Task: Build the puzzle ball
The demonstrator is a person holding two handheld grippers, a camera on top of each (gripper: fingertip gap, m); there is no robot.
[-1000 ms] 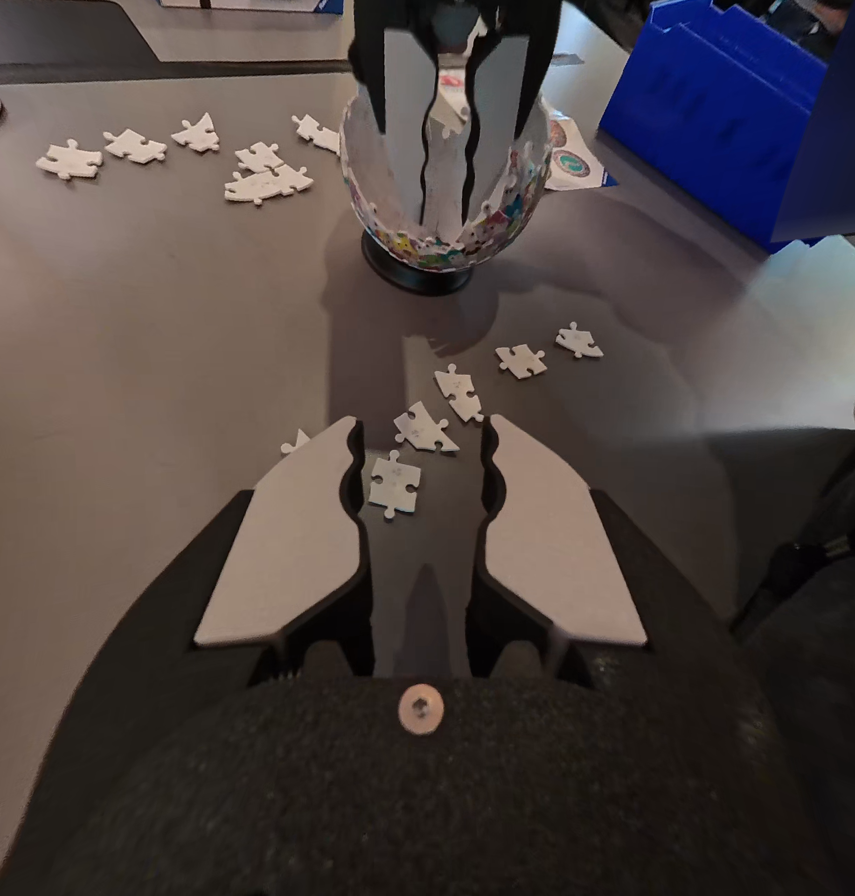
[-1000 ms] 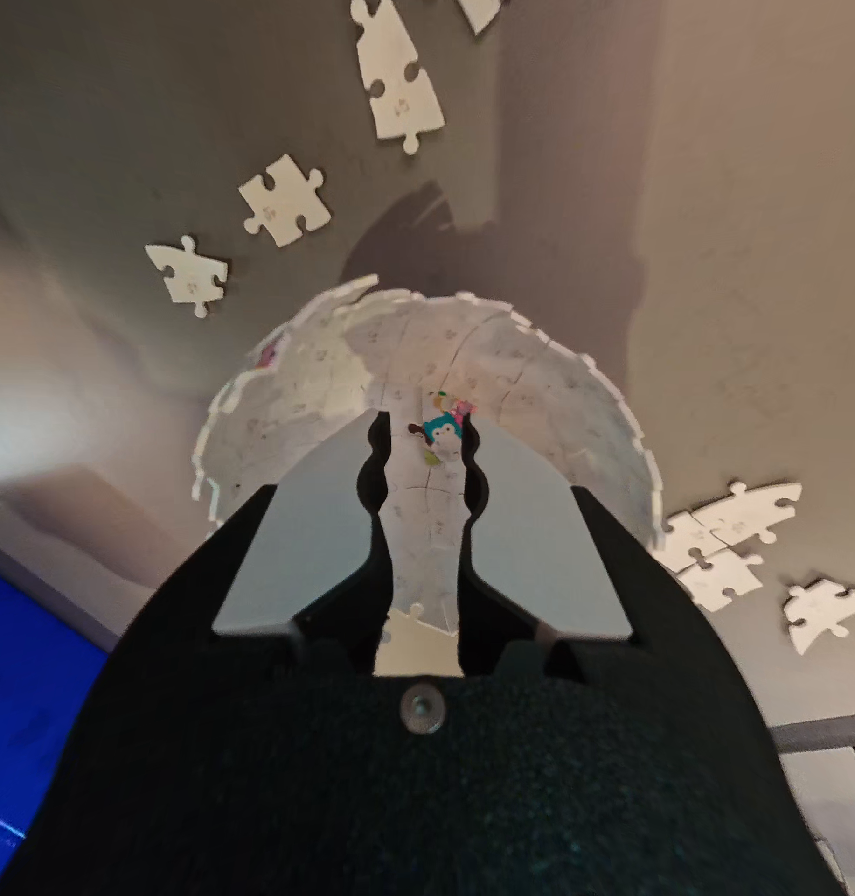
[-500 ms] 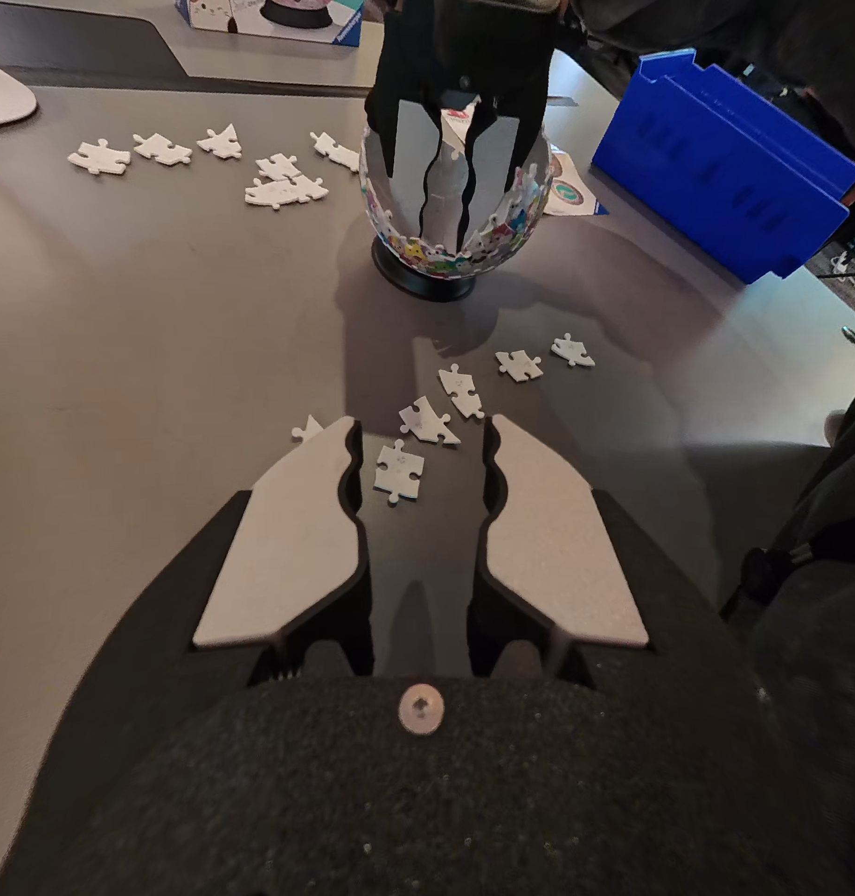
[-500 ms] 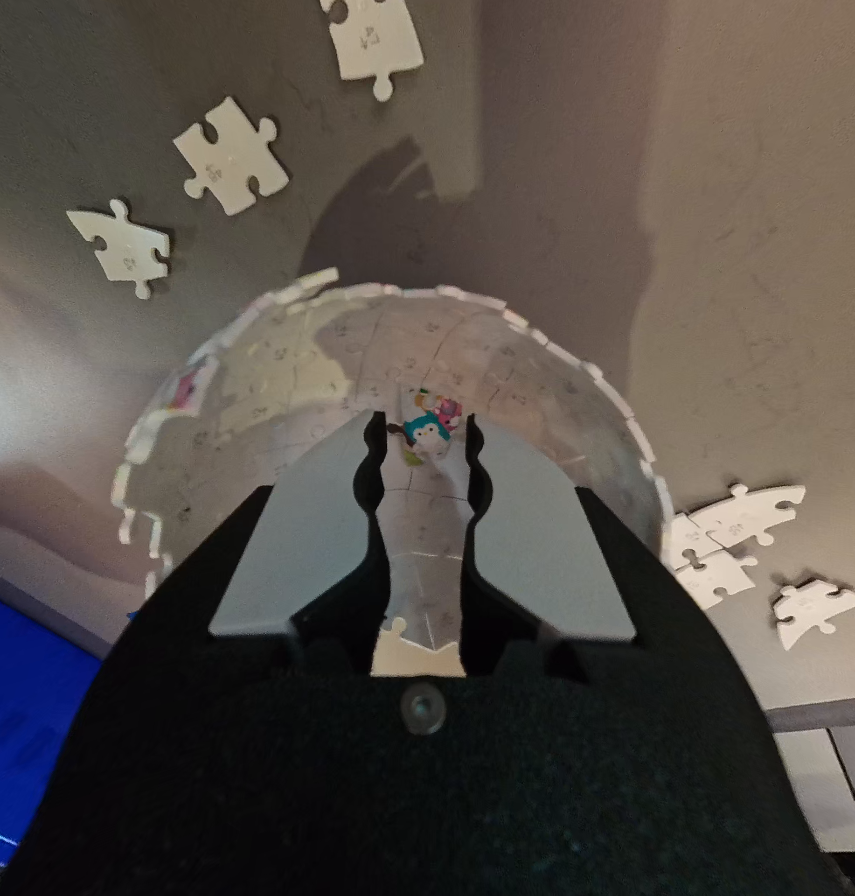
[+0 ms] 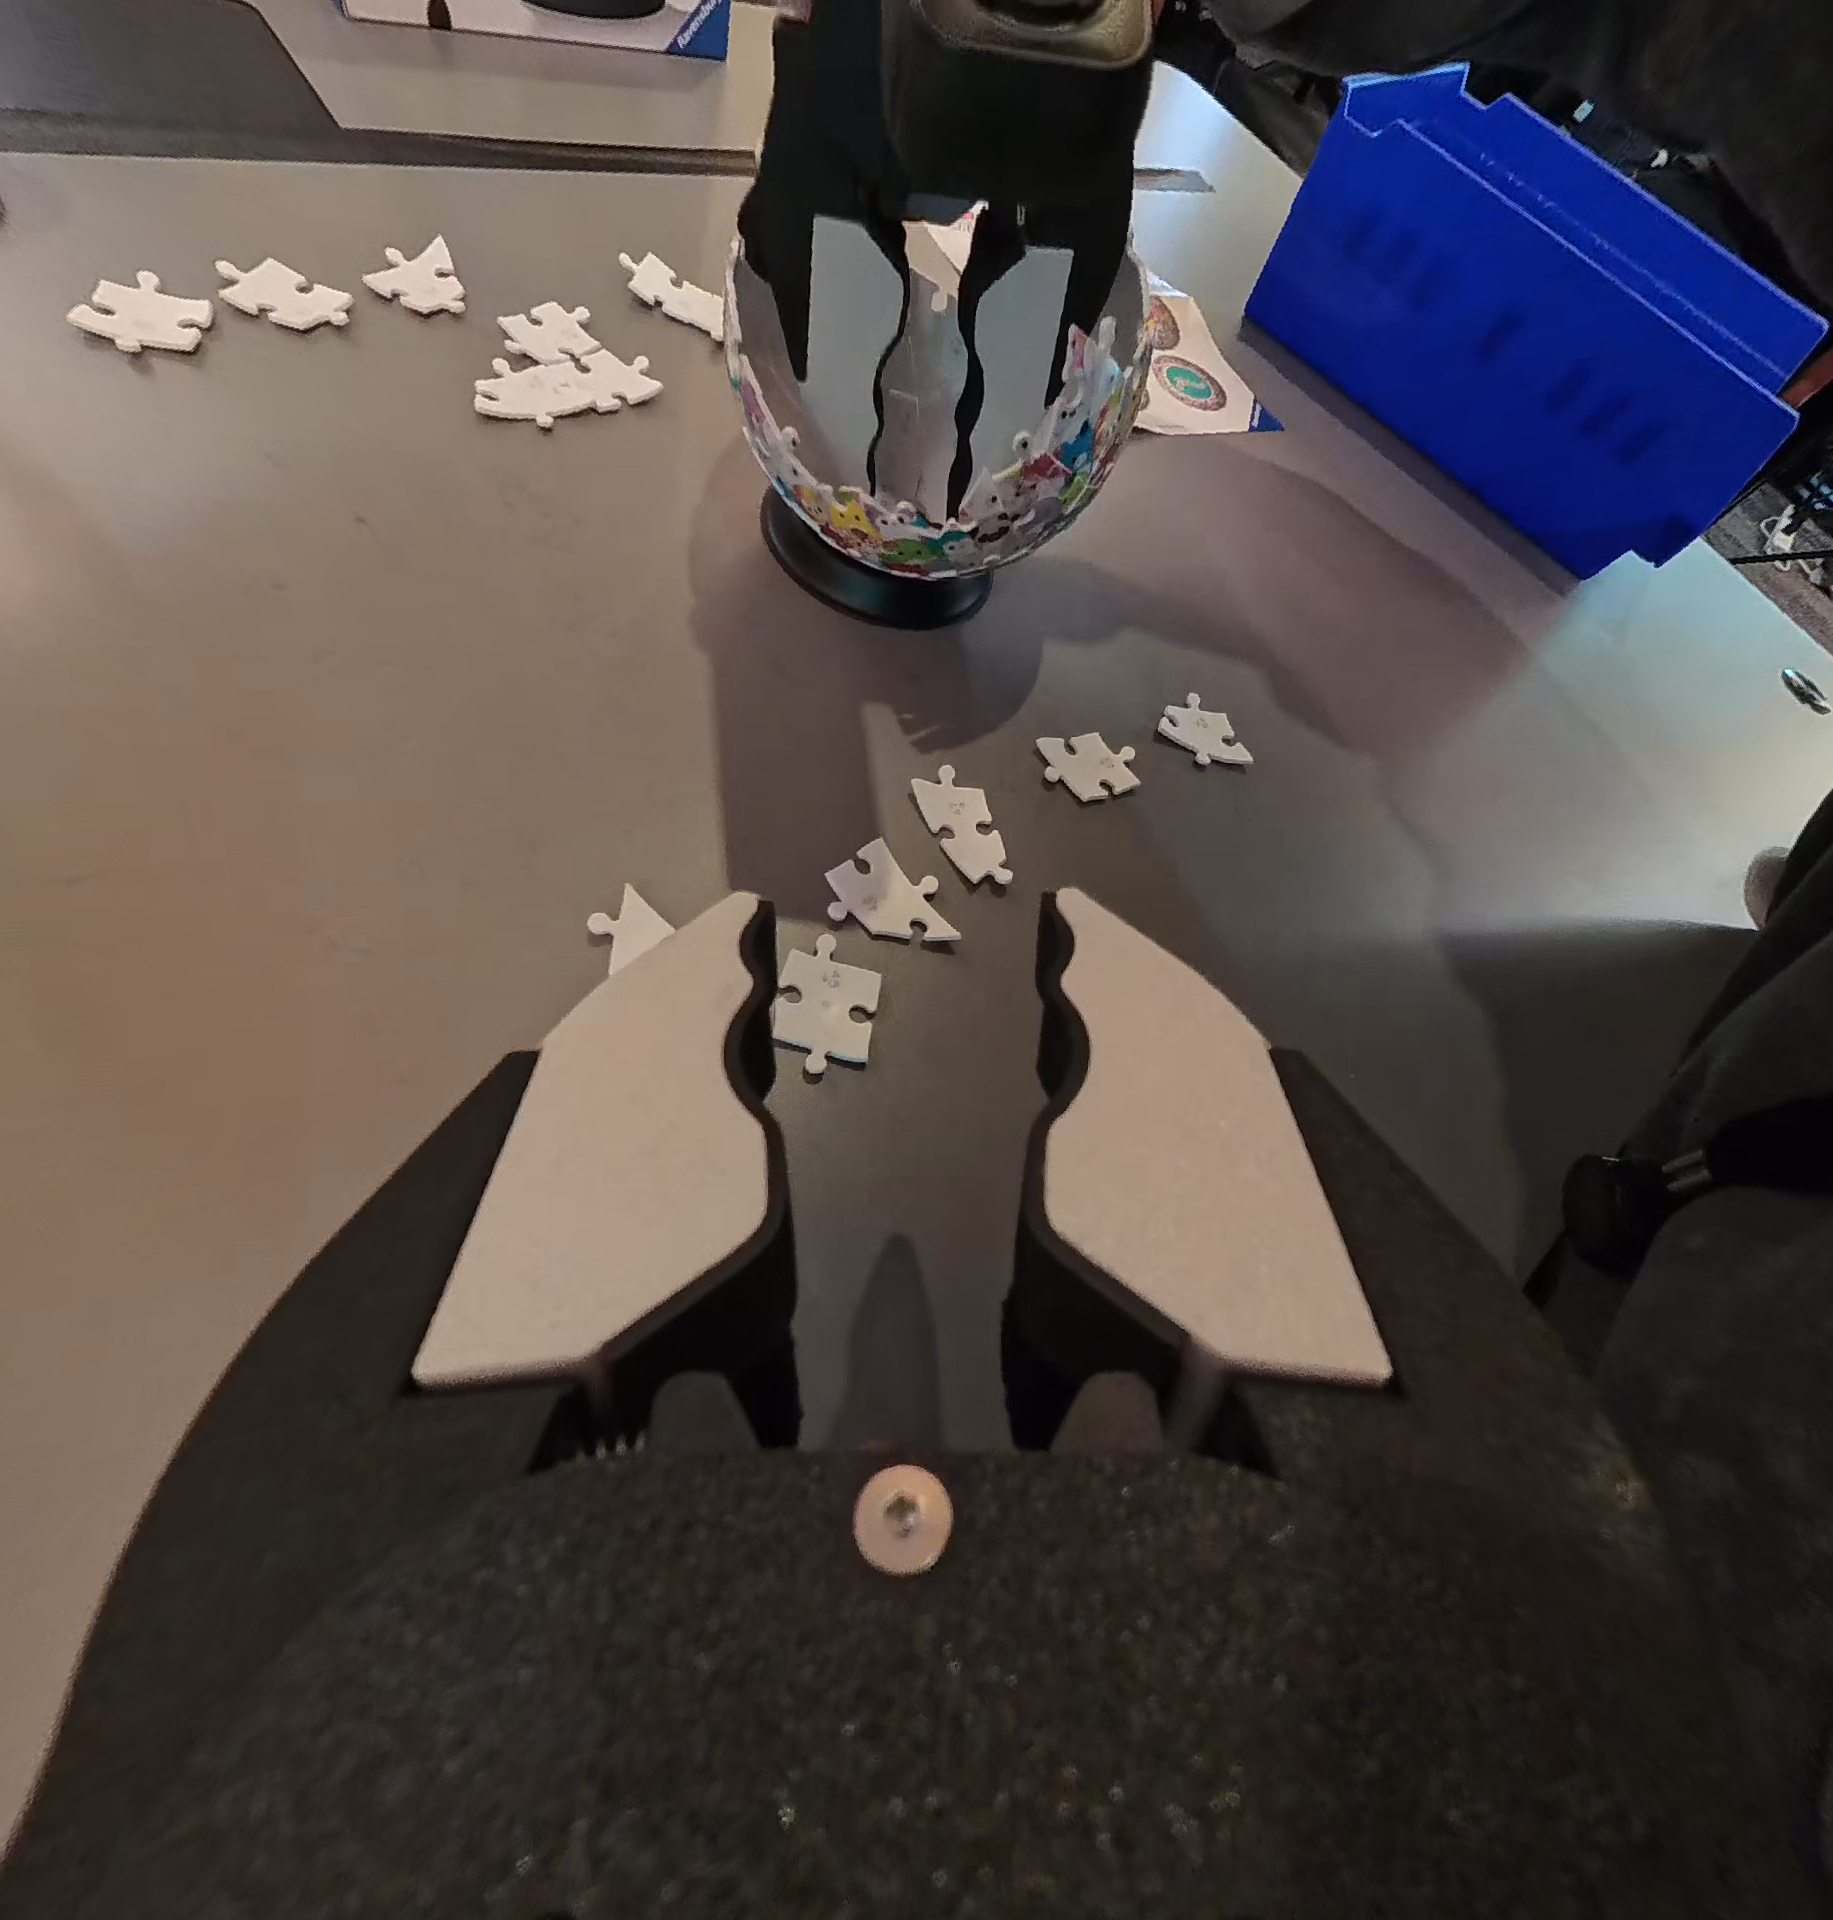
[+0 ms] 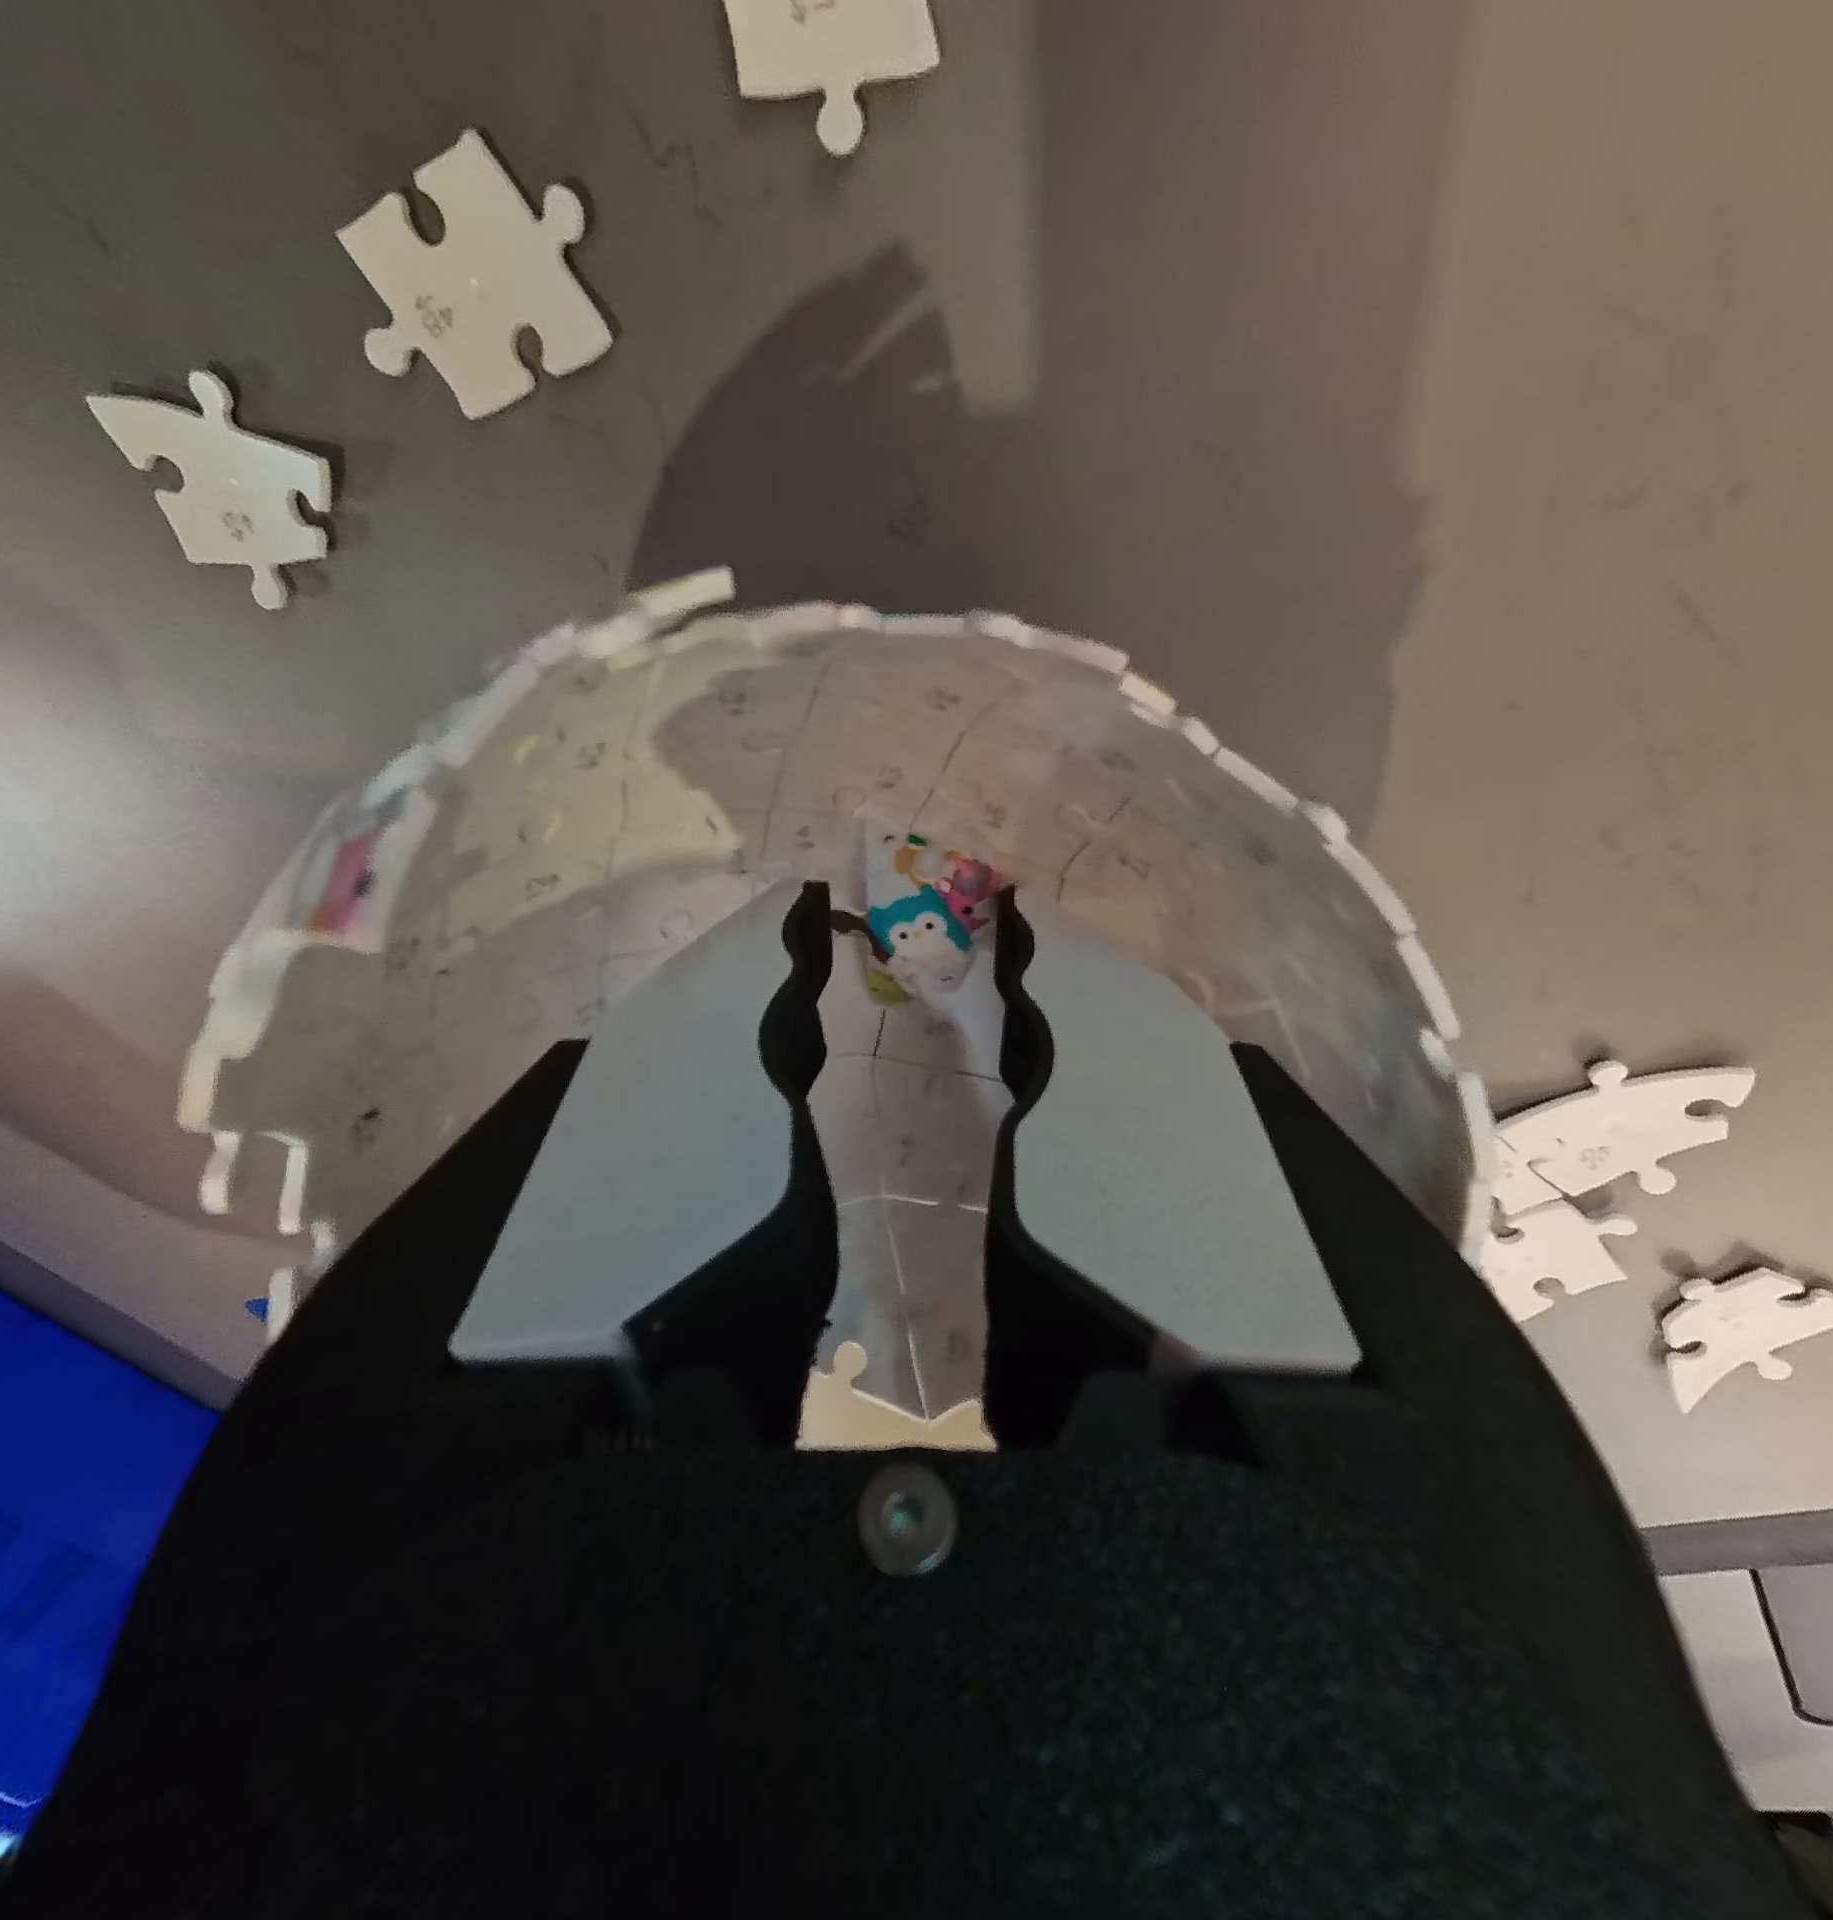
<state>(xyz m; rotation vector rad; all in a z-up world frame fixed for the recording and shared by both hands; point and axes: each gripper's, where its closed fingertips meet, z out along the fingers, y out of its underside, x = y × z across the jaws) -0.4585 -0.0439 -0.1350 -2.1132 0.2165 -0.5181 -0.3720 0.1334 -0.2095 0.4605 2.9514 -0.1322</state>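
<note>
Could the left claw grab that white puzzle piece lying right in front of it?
Probably yes. The left claw is open, and the white piece lies flat on the table beside its left finger, with nothing on top. Being thin and flat, it may be fiddly to pinch.

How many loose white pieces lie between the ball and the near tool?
6 pieces, right to left: first, second, third (maybe two joined), fourth, fifth beside the left tool, sixth half hidden behind its finger.
</note>
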